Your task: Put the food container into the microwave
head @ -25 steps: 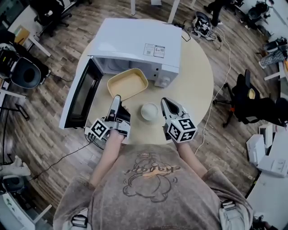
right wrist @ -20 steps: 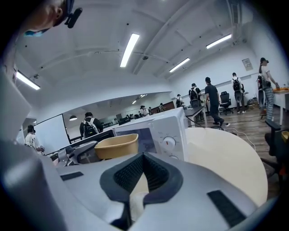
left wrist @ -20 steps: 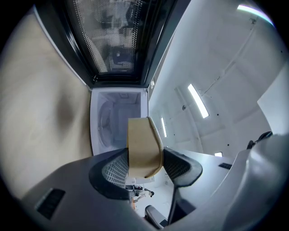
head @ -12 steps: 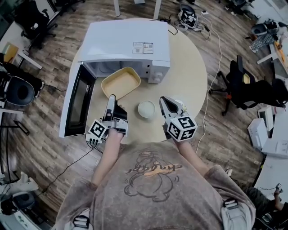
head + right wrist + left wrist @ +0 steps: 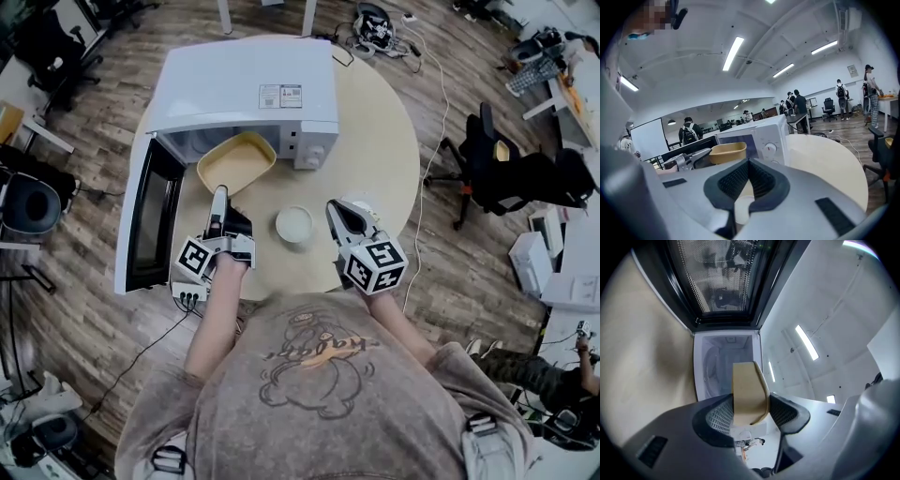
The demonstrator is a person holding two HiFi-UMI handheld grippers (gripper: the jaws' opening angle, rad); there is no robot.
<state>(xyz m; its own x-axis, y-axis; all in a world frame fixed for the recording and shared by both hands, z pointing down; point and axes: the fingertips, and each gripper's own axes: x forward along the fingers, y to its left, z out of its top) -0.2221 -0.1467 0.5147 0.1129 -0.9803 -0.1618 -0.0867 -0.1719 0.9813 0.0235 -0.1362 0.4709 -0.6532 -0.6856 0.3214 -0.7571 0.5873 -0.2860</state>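
The microwave (image 5: 244,89) stands with its door (image 5: 148,220) swung fully open, so the first part of the task is already done. The container (image 5: 239,159) is not inside. It is just in front of the microwave's opening, with its far edge at the mouth and most of its body outside the cavity.

The left gripper (image 5: 218,195) holds the container by the wall on the side away from the microwave. In the left gripper view the jaws stand wide, with the tan wall of the container (image 5: 747,380) pressed between the two pads, and the cavity of the microwave (image 5: 724,362) is straight ahead behind it. In the right gripper view the container (image 5: 727,152) is at the height of the microwave's front (image 5: 759,136). It seems raised from the table (image 5: 375,159), but I cannot be sure of this.

The right gripper (image 5: 334,208) is in front of the microwave's control side, apart from the container. Its jaws are together at the tips and hold nothing. A white dish (image 5: 294,225) lies on the table in front of the microwave, between the two grippers, and nobody touches it.

I judge the task about half done. It remains to push the container forward through the opening, set it on the microwave's floor, release it and draw the left gripper out. The task does not say whether the door must be closed afterwards.
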